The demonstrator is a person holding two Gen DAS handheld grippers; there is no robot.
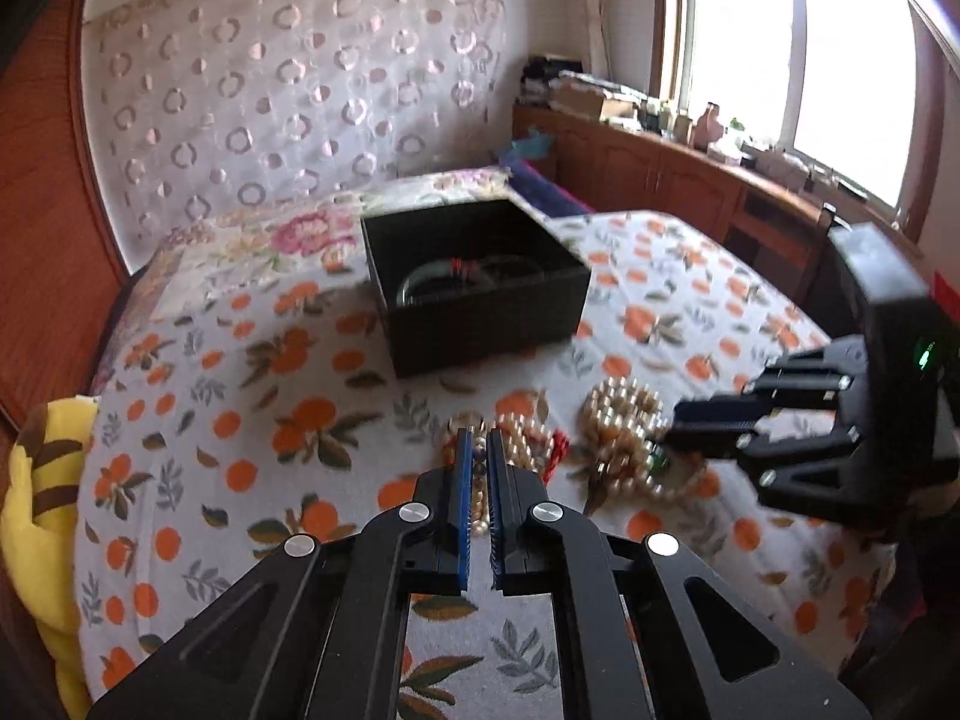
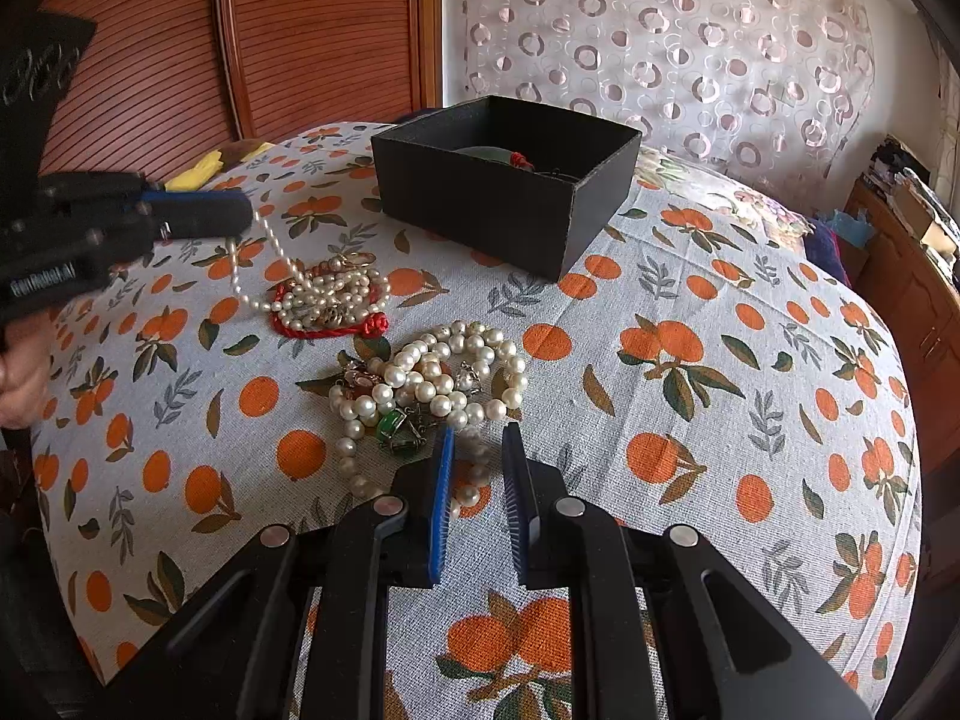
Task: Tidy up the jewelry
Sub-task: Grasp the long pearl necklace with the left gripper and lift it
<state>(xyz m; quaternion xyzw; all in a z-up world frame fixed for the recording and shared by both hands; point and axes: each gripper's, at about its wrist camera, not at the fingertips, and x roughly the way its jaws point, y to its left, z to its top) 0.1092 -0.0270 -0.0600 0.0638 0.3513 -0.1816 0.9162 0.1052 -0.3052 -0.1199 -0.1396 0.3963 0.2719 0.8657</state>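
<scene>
My left gripper is shut on a thin pearl strand, which hangs from its tips down to a heap of small pearls with a red cord. Pearls show between its blue pads in the left wrist view. My right gripper stands open just over the near edge of a second heap of bigger pearls, with a green piece in it; its pads press on nothing. It shows at the right beside that heap. An open black box holds a green bangle.
Everything lies on a bed with an orange-print cover. A yellow plush toy sits at the bed's edge, a wooden headboard behind it. A wooden cabinet with clutter runs under the window. A hand holds the left gripper.
</scene>
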